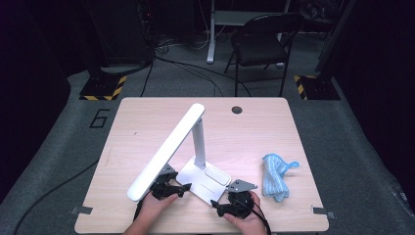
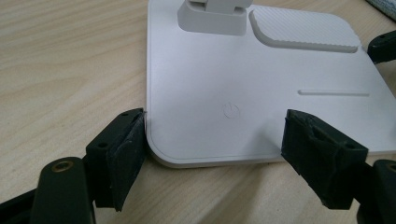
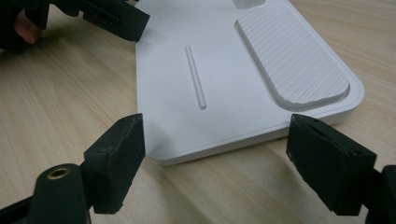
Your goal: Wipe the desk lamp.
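Desk lamp (image 1: 195, 161), white: left gripper (image 2: 215, 140) jaws spread at base corner; right gripper (image 3: 215, 154) jaws spread beside base edge.

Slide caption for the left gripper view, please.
Left tongs straddle the near corner of the white lamp base on the wooden table.

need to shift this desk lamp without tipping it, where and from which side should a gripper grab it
Probably the flat base, by its thin near edge, coming in level along the table from the person's side. The base lies flat with rounded corners, and the tilted lamp head overhangs on the left. The left gripper and right gripper already straddle near corners, both open.
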{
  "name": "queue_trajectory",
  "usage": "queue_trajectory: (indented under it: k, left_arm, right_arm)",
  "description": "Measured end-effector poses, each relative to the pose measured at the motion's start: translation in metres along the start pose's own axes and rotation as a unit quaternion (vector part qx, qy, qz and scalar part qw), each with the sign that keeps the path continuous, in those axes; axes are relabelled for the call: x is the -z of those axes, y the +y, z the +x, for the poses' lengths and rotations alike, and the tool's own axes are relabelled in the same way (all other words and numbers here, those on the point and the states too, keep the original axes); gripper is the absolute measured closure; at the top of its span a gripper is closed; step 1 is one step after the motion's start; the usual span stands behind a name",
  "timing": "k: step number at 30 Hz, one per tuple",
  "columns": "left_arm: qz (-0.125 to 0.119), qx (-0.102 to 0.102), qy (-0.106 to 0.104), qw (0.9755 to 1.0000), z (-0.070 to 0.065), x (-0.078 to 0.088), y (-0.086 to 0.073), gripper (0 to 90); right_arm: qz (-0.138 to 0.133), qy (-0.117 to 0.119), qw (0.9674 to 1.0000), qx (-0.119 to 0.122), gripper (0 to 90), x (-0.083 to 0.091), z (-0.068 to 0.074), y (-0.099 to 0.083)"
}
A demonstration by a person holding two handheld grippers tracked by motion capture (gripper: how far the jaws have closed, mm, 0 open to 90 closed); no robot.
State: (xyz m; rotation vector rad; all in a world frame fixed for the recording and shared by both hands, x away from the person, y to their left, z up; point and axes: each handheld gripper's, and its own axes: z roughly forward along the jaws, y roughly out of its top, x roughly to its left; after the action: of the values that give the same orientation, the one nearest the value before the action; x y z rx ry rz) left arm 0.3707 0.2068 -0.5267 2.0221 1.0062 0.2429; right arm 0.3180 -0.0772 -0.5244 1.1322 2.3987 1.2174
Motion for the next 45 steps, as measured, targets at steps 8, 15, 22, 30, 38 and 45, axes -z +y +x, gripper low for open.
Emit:
queue_trajectory:
  k: [8, 15, 22, 30, 38, 45]
  left_arm:
    - [0.004, 0.005, 0.008, 1.0, -0.003, 0.006, -0.005, 22.3]
    - [0.008, 0.003, 0.007, 0.9999, -0.008, 0.01, -0.009, 22.4]
    - [0.007, 0.01, 0.001, 0.9999, -0.01, 0.011, -0.01, 22.5]
    - [0.016, -0.006, 0.006, 0.9998, -0.012, 0.01, -0.009, 23.2]
    - [0.02, -0.023, 0.035, 0.9989, -0.013, 0.006, -0.004, 31.5]
    - [0.015, -0.015, 0.051, 0.9985, -0.015, 0.002, -0.002, 33.2]
  right_arm:
    - [-0.001, -0.008, 0.9999, 0.014, 14.5, -0.009, 0.003, 0.006]
    - [0.006, -0.037, 0.9987, 0.035, 13.5, -0.013, 0.006, 0.008]
    - [0.009, -0.036, 0.9988, 0.033, 16.3, -0.015, 0.0, 0.009]
    - [0.004, -0.05, 0.9979, 0.041, 25.3, -0.016, -0.004, 0.009]
    - [-0.002, -0.055, 0.998, 0.031, 32.5, -0.017, -0.011, 0.013]
    - [-0.005, -0.06, 0.9976, 0.033, 35.1, -0.02, -0.02, 0.016]
